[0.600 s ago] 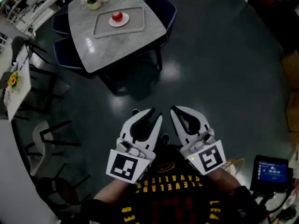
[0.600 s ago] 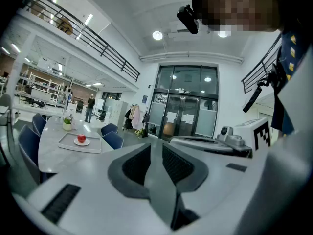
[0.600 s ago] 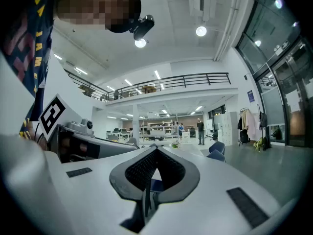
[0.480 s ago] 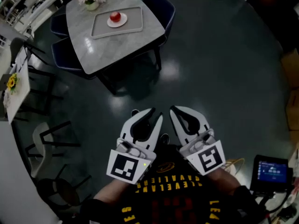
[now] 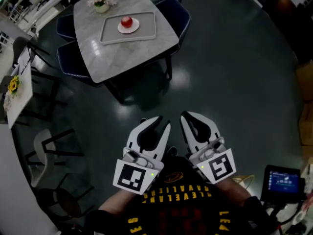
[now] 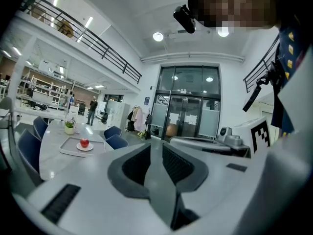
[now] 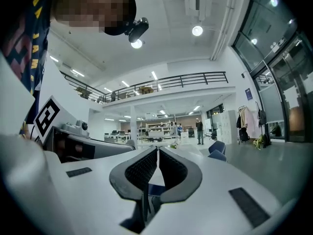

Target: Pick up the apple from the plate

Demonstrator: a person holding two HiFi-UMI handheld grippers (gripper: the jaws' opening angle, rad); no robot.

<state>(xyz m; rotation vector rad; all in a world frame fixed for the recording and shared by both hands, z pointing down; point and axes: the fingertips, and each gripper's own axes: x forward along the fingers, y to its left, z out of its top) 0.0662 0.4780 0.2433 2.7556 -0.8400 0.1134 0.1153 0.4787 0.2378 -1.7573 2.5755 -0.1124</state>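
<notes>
A red apple rests on a small white plate inside a grey tray on a marble table at the far top of the head view. The left gripper view also catches the apple, far off to the left. Both grippers hang close to my body, well short of the table. My left gripper is shut with nothing in it. Beside it, my right gripper is shut too, jaws empty.
Dark blue chairs ring the table, and a small flower pot stands near its far corner. Dark glossy floor lies between me and the table. A white chair sits at left, a lit screen at bottom right.
The table with the apple has shifted slightly right and down in the head view. Both grippers stay shut and sit a little lower in the frame.
</notes>
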